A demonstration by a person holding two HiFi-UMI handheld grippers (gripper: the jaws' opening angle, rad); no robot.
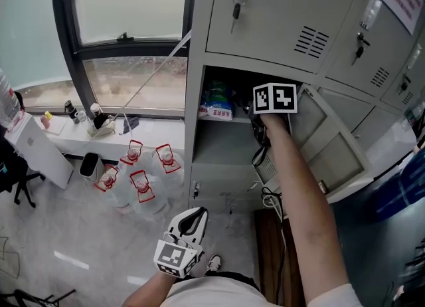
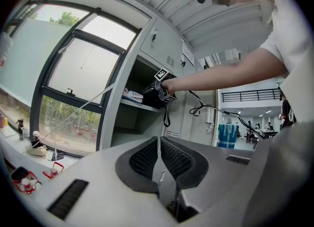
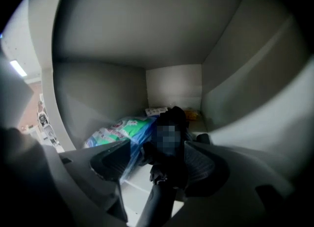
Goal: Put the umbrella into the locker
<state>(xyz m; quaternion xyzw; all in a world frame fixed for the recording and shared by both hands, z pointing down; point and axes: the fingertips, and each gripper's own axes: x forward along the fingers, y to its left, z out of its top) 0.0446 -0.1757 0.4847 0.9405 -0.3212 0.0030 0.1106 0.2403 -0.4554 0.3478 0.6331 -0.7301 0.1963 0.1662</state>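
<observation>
Black umbrella (image 3: 164, 172) lies inside the locker (image 1: 196, 100) at twelve o'clock between the wide-spread jaws of our right gripper (image 3: 157, 148), apparently released, so we judge placing done, withdrawal and shutting the door (image 1: 332, 143) remaining; left gripper (image 2: 159, 145), at six o'clock, is pressed together on nothing.

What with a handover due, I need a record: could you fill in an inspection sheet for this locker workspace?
Surface: grey locker shelf; the compartment's door stands open.
Job's things: black umbrella rests inside the compartment.
Clutter: green and blue packet on the shelf beside the umbrella; water bottles on the floor.
Grippers: right gripper reaches into the compartment, open, with the umbrella between its jaws; left gripper shut, empty, held low outside the locker.
Cables: black cable hangs below the right arm.
Surroundings: window left of the lockers; keys in the upper door.
</observation>
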